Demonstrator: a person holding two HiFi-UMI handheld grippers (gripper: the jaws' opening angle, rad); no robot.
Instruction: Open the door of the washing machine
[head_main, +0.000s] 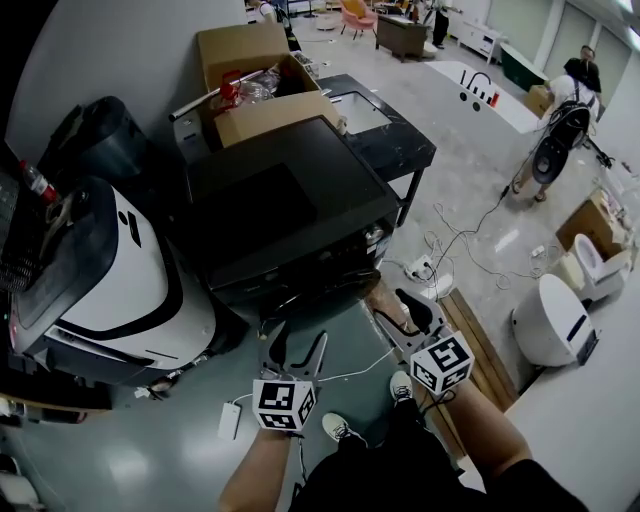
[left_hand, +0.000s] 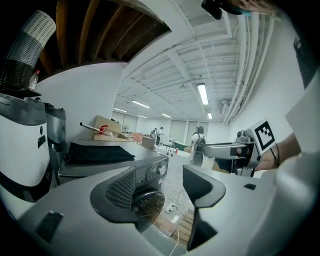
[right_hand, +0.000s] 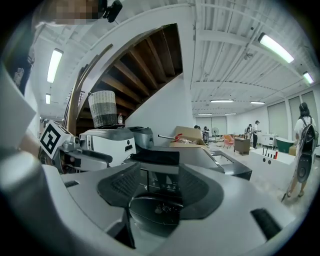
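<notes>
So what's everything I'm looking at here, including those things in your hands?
washing machine: one, black, centre, its front towards the person
round door: one, dark, on the washing machine's front, looks shut
white machine: one, white with black trim, left of the washing machine
cardboard box: one, brown, open, behind the washing machine
counter: one, black, behind and right of the washing machine
power strip: one, white, on the floor among cables, at right
rounded appliance: one, white, on the floor, far right
bystander: one, far background, at right
left gripper: grey, open, empty
right gripper: grey, open, empty
</notes>
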